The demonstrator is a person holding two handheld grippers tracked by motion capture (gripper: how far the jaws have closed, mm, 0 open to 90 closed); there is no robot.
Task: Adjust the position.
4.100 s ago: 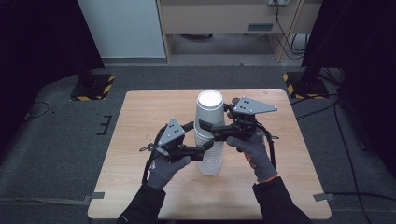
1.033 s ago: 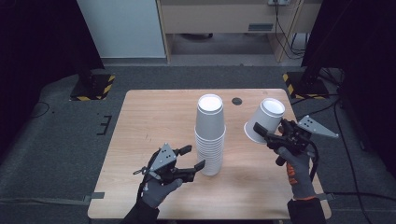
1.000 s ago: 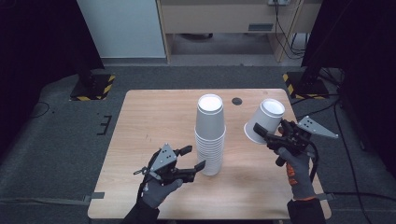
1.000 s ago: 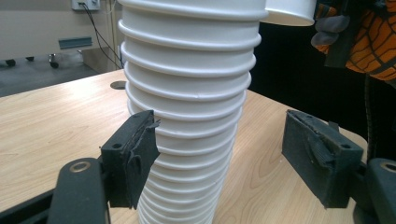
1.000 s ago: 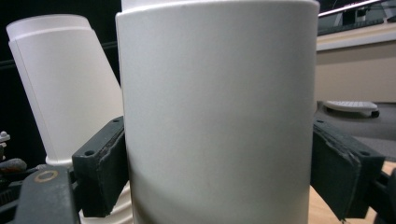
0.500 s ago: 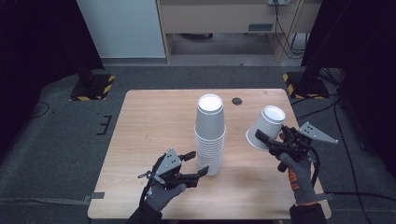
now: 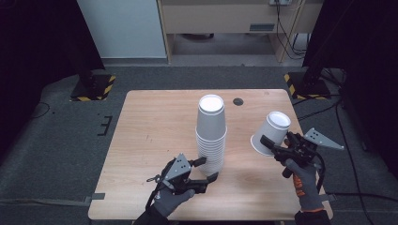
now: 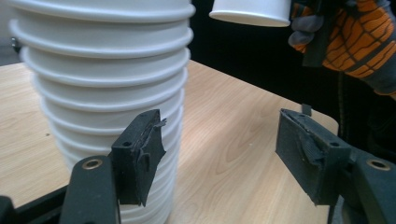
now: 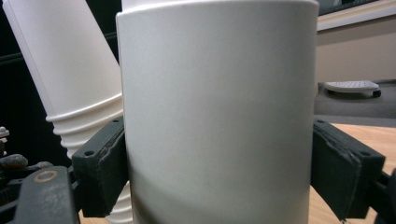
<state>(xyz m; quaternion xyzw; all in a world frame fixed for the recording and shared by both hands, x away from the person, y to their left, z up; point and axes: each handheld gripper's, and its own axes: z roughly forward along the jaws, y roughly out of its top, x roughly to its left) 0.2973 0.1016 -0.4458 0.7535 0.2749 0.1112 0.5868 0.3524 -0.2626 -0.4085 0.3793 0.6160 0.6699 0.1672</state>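
Observation:
A tall stack of upturned white paper cups [image 7: 212,126] [image 8: 102,70] [image 9: 65,65] stands mid-table. My left gripper [image 7: 206,169] [image 8: 224,158] lies low at the stack's near base, open. Its jaws have just been closing, with bare table between them and the stack behind the left pad. My right gripper [image 7: 270,143] [image 9: 217,168] is shut on a single white cup [image 7: 272,131] [image 9: 217,93] [image 8: 250,11]. It holds the cup tilted above the table's right side, a pad pressed on each side of it.
The wooden table [image 7: 155,122] has a small black round mark [image 7: 238,101] at its far edge. Dark stand feet with yellow-black stripes [image 7: 94,86] [image 7: 307,84] sit on the grey floor behind the table's far corners.
The right gripper has carried the single cup away from the stack to the right and lowered it a little. The left gripper has slid slightly right, along the stack's base.

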